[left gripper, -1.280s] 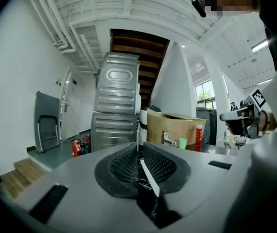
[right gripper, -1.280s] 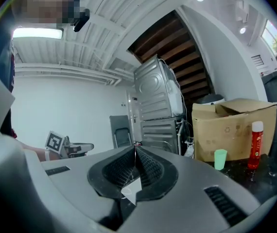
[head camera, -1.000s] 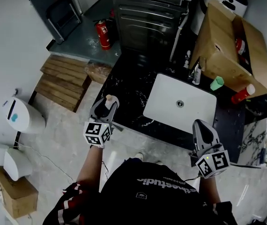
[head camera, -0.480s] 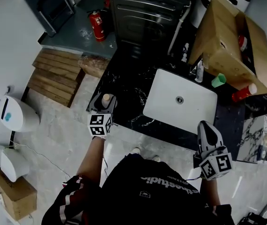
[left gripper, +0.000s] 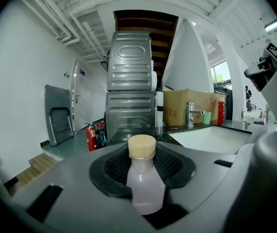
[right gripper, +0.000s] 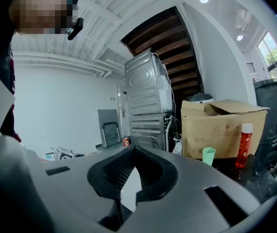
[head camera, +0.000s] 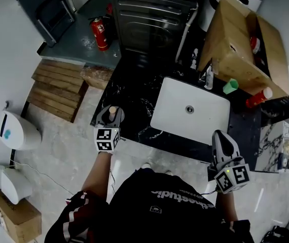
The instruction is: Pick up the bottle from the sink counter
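Observation:
A small pale bottle (head camera: pixel 112 110) with a tan cap stands at the near left edge of the black sink counter (head camera: pixel 134 97). My left gripper (head camera: pixel 110 116) is around it. In the left gripper view the bottle (left gripper: pixel 143 188) stands upright between the black pads (left gripper: pixel 177 166), and the jaws are closing, with the pads against its sides. The left gripper (left gripper: pixel 143 154) points at the stacked machines. My right gripper (head camera: pixel 220 142) hovers at the counter's near edge right of the sink, shut and empty; its tips (right gripper: pixel 131 152) meet.
A white sink (head camera: pixel 208 123) with a faucet (head camera: pixel 208 77) lies in the counter. Behind it are a cardboard box (head camera: pixel 241 39), a green cup (head camera: pixel 230 86) and a red bottle (head camera: pixel 258 97). Stacked grey machines (head camera: pixel 149 14), a fire extinguisher (head camera: pixel 100 34) and a wooden pallet (head camera: pixel 58 92) lie beyond.
The left gripper has slid forward around the bottle and its jaws have drawn in on it. The right gripper has hardly moved. The head view has shifted slightly.

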Tool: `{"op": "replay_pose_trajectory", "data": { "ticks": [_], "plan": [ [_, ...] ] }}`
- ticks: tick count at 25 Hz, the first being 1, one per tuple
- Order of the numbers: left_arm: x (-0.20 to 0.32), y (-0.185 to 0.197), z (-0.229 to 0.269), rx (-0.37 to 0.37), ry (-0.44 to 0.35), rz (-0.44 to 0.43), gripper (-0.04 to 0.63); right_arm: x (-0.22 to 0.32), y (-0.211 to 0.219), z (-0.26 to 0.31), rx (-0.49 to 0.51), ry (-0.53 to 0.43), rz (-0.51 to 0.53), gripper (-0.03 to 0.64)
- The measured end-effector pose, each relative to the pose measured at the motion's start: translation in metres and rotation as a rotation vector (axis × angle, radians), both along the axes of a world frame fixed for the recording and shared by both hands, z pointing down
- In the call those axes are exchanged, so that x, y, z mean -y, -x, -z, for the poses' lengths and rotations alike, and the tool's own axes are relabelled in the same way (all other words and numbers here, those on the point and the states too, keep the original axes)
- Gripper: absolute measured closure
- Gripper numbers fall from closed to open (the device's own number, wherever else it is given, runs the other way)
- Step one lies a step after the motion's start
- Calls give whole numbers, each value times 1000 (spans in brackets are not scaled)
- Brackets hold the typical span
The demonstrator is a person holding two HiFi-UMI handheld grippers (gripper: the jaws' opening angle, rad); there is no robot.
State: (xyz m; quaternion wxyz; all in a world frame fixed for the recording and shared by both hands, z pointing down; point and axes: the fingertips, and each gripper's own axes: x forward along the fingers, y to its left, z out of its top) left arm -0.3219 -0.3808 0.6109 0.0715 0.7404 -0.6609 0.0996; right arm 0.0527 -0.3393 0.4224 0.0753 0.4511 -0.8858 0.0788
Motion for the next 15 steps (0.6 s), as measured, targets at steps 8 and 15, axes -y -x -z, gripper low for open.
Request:
{"op": "replay_pose_trajectory", "data": {
  "ticks": [8,15],
  "plan": [
    [-11,-76,80,0,-101,-192,459,-7,-26,7,69,5,-38,578],
    [-17,-180,156,14,-169,-426,459,-9,-64,25,128,-38,-130,578]
  ]
}}
